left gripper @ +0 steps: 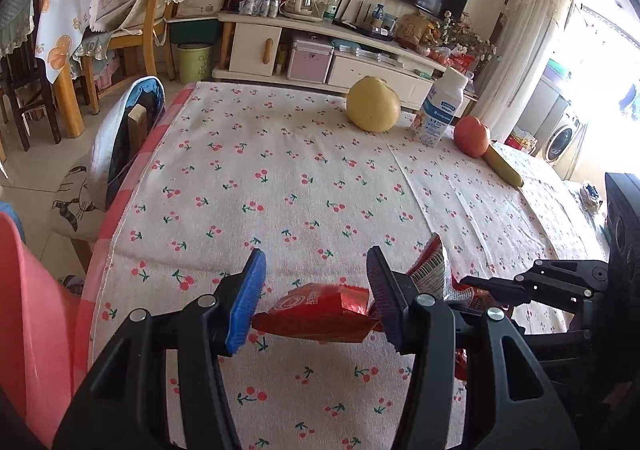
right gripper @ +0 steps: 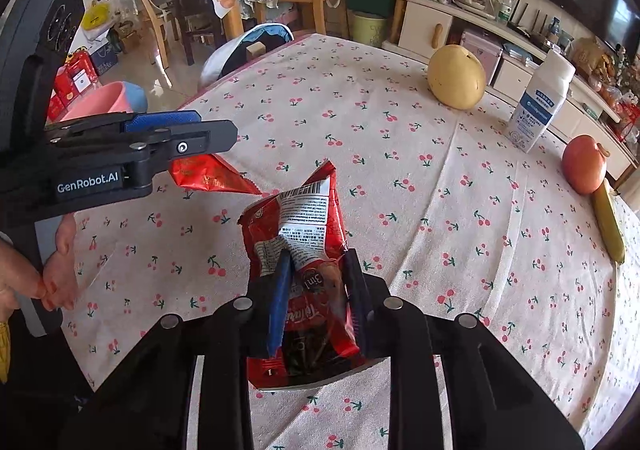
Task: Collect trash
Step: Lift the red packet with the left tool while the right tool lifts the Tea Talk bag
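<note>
1. My right gripper (right gripper: 318,298): jaws closed down on a red snack bag (right gripper: 296,234). The pads pinch its crumpled lower half; its printed top stands up above the fingers, clear of the cloth.
2. My left gripper (left gripper: 316,298): jaws about half open, a red foil wrapper (left gripper: 320,312) across the gap. It touches the left pad and reaches the right one. From the right wrist view the wrapper hangs below those fingers, off the cloth, so it looks held; firmness of the pinch I cannot tell.
3. The two grippers sit just beside each other near the table's front edge. A hand (right gripper: 56,270) grips the left gripper's handle.
4. Tablecloth (left gripper: 300,170): white, cherry print.
5. Far right, in a row: pale yellow pomelo (left gripper: 373,105), white bottle (left gripper: 440,106), red-orange tomato (left gripper: 472,136), yellow-green banana (left gripper: 503,166) touching the tomato.
6. Pink bin (left gripper: 28,310) at the table's left edge.
</note>
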